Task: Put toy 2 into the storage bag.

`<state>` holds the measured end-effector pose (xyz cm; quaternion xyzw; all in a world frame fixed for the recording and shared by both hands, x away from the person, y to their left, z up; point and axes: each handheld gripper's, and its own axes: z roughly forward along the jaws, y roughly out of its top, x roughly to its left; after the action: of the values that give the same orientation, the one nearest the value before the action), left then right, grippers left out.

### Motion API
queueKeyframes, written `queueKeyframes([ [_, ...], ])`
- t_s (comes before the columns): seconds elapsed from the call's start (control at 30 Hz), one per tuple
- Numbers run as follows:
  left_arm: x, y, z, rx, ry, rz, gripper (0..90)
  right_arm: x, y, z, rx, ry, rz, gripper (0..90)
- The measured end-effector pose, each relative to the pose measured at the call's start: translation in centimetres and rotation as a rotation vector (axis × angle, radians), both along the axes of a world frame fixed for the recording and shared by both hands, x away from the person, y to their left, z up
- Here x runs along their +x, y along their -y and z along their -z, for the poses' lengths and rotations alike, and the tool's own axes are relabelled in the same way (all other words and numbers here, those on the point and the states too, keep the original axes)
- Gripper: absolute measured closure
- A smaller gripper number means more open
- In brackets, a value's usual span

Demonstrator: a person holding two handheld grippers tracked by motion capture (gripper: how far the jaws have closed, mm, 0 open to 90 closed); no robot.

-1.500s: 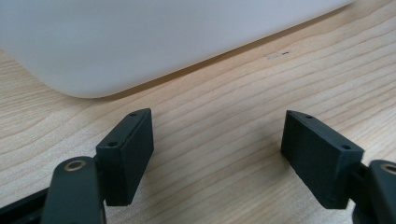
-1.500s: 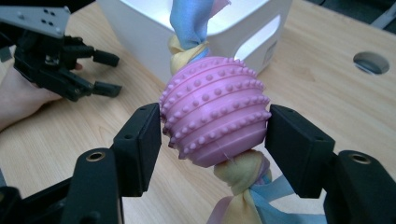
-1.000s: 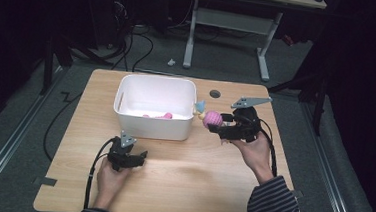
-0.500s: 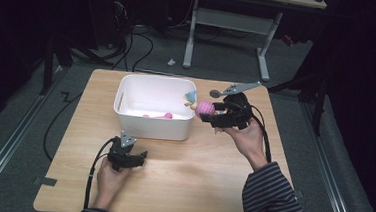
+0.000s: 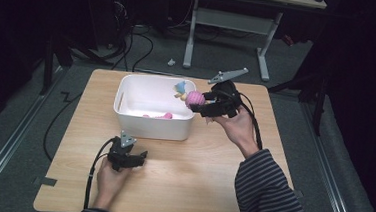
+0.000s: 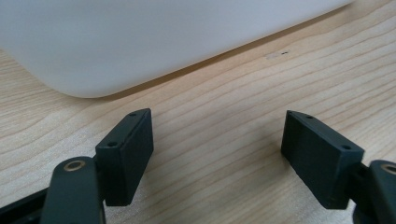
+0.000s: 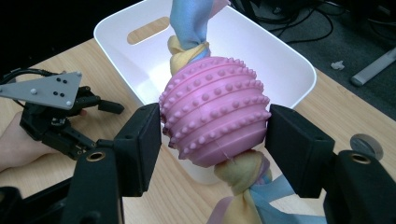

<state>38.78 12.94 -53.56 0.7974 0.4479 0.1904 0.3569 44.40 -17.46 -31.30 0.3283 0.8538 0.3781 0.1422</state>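
Observation:
A pink knobbly ball [image 7: 215, 109] with knotted blue and yellow cloth through it sits clamped between the jaws of my right gripper [image 7: 214, 135]. In the high view that ball [image 5: 194, 98] hangs over the right rim of the white bin [image 5: 125, 114], with the right gripper [image 5: 200, 101] just right of the bin. A pink item [image 5: 158, 116] lies on the bin's floor. My left gripper [image 5: 143, 156] rests low on the table in front of the bin, open, nothing between its fingers [image 6: 126, 154]. The bin's rounded wall [image 6: 140, 42] stands just ahead of it.
The wooden table [image 5: 195, 181] has bare room right of and in front of the bin. A small dark round disc [image 7: 366, 145] is set in the tabletop behind the right gripper. Cables and a desk frame [image 5: 232, 24] lie on the floor beyond the table.
My right gripper has carried the pink ball leftward and up, from right of the bin to over its right rim. The left gripper has stayed put.

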Motion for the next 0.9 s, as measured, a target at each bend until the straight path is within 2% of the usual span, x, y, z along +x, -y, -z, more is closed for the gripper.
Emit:
queueKeyframes([
  [0.57,0.0,0.0,0.0,0.003,0.0,0.0,25.5,2.4,-3.3,0.5,-0.043,-0.021,-0.042,36.6],
  [0.73,0.0,0.0,0.0,0.002,0.001,-0.001,25.5,3.1,-4.5,1.0,-0.054,-0.035,-0.065,36.6],
  [0.9,0.0,0.0,0.0,0.002,0.0,0.001,25.4,3.7,-5.9,1.7,-0.088,-0.044,-0.078,36.6],
])
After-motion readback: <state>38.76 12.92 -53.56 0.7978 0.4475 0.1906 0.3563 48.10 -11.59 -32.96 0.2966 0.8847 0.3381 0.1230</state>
